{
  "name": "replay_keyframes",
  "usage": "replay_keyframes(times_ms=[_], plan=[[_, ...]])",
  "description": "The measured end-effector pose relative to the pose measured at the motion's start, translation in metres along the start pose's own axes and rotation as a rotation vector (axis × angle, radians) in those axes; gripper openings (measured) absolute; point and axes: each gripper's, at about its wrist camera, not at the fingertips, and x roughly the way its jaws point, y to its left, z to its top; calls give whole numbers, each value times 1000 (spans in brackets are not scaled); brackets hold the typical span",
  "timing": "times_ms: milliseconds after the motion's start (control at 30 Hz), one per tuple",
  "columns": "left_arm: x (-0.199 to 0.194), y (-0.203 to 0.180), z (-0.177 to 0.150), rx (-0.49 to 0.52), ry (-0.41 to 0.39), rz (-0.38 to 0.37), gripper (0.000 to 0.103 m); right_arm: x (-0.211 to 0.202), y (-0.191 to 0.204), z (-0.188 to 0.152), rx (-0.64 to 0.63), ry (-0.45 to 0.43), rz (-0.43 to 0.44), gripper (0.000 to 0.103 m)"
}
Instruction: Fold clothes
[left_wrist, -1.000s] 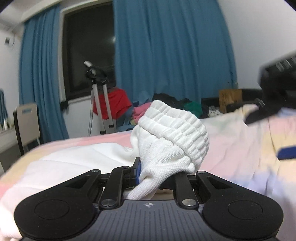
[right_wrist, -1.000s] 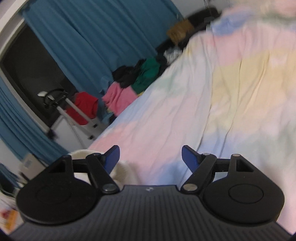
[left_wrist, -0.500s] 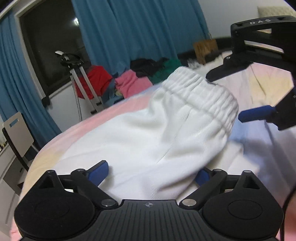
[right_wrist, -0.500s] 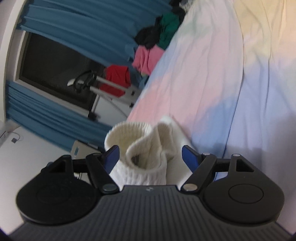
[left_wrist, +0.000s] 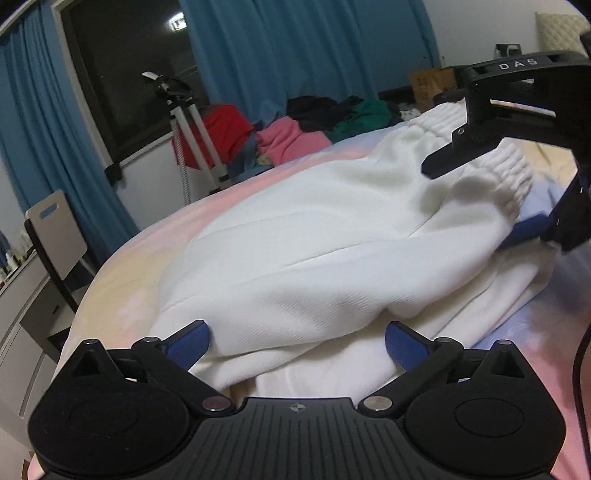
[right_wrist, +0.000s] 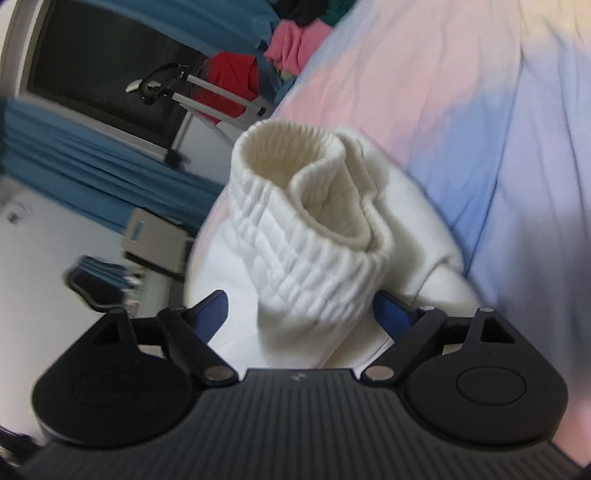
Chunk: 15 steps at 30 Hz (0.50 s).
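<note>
White sweatpants (left_wrist: 332, 251): lay folded on pastel bed (left_wrist: 122, 295).
Left gripper (left_wrist: 295, 343): jaws spread.
Right gripper (right_wrist: 301, 308): jaws spread around ribbed cuff (right_wrist: 314, 258).

The letters "DAS" stand in pale print on the black right gripper (left_wrist: 524, 192) at upper right of the left wrist view; nothing else can be read

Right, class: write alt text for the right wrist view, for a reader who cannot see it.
A ribbed cuff of a white knit garment stands bunched between the right gripper's open blue-tipped fingers, not clamped. It lies on a pastel pink-and-blue bedsheet, with blue curtains and piled clothes behind.
</note>
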Motion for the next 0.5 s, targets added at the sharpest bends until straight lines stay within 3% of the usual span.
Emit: replay_keyframes(times_ms=[33, 100, 200, 367, 500], plan=[[-1, 1, -2, -14, 1, 3, 102, 0, 6, -1, -41, -31, -26, 77], [0, 8, -2, -48, 3, -7, 102, -2, 17, 0, -112, -95, -84, 54], [1, 14, -1, -71, -7, 1, 102, -1, 21, 7, -147, -132, -91, 44], [-1, 7, -8, -52, -12, 63, 102, -11, 29, 22, -210, -226, -29, 37], [-3, 15, -4, -75, -63, 115, 102, -26, 36, 35, -261, -299, 43, 37]])
